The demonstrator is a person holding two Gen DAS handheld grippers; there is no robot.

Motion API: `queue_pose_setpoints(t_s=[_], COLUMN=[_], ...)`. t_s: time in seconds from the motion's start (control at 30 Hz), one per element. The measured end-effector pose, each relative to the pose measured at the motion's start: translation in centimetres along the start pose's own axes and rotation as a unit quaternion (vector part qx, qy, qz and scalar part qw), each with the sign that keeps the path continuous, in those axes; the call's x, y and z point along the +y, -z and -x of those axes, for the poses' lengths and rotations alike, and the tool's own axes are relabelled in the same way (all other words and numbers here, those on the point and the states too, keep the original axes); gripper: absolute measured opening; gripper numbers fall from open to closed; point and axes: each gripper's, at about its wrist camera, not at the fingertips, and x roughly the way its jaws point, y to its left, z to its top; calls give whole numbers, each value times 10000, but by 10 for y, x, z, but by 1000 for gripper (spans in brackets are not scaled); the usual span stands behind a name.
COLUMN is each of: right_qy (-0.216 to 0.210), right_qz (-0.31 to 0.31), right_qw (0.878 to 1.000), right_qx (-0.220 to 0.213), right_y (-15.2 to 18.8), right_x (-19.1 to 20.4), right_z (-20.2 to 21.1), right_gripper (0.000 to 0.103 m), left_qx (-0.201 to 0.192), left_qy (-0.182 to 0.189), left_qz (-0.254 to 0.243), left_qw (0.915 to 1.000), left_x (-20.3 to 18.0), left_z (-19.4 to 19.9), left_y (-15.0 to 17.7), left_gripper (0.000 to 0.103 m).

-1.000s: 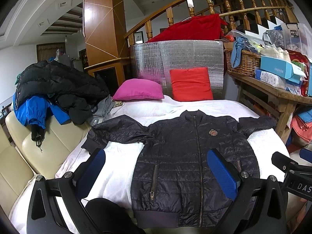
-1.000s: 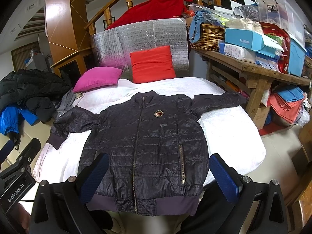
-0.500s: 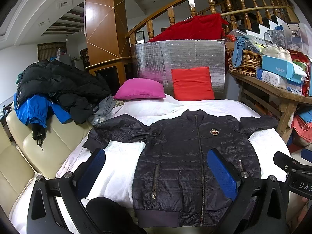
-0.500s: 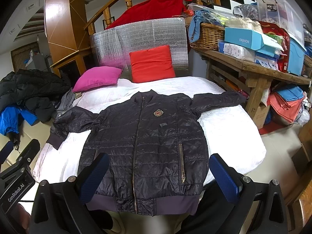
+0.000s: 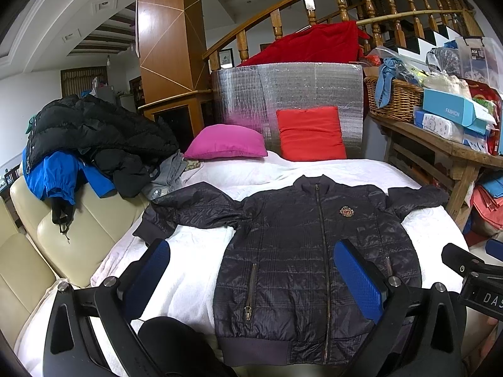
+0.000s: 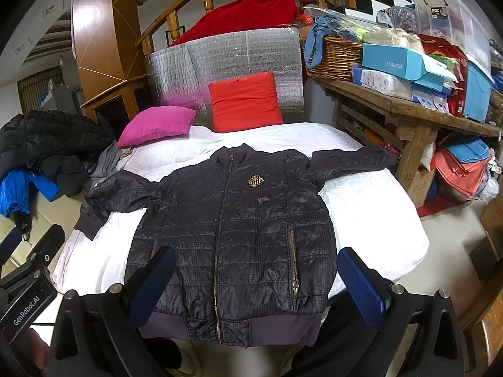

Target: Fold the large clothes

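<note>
A dark quilted zip jacket (image 5: 314, 251) lies flat and face up on a white-covered bed (image 5: 195, 276), sleeves spread to both sides, hem toward me. It also shows in the right wrist view (image 6: 239, 229). My left gripper (image 5: 251, 270) is open and empty, held above the jacket's lower left part and the bed. My right gripper (image 6: 254, 282) is open and empty, held above the hem. The left gripper's body shows at the left edge of the right wrist view (image 6: 28, 279).
A pink cushion (image 5: 226, 141) and a red cushion (image 5: 309, 133) sit at the bed's head. A pile of dark and blue coats (image 5: 81, 144) lies on a cream sofa (image 5: 63, 245) at left. A cluttered wooden table (image 6: 405, 110) stands at right.
Both views have shifted very slightly; the jacket lies as before and both grippers stay open.
</note>
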Motion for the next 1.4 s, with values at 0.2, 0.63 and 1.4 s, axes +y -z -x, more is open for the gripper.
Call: queue_pose_setpoints(t_s=[0.2, 0.63, 1.4], right_qy=[0, 7, -222], right_qz=[7, 10, -198], right_qw=[10000, 10000, 9995], right_qx=[0, 6, 66], right_y=[0, 1, -38], right_x=[0, 1, -24], right_z=[0, -1, -71], right_gripper=[103, 103, 103], left_qx=[-1, 11, 753], left_qy=[-1, 3, 512], left_qz=[0, 3, 209], left_qw=[10000, 10000, 9956], left_x=[0, 1, 4], left_z=[0, -1, -88], left_y=[0, 1, 0], left_gripper=[103, 103, 103])
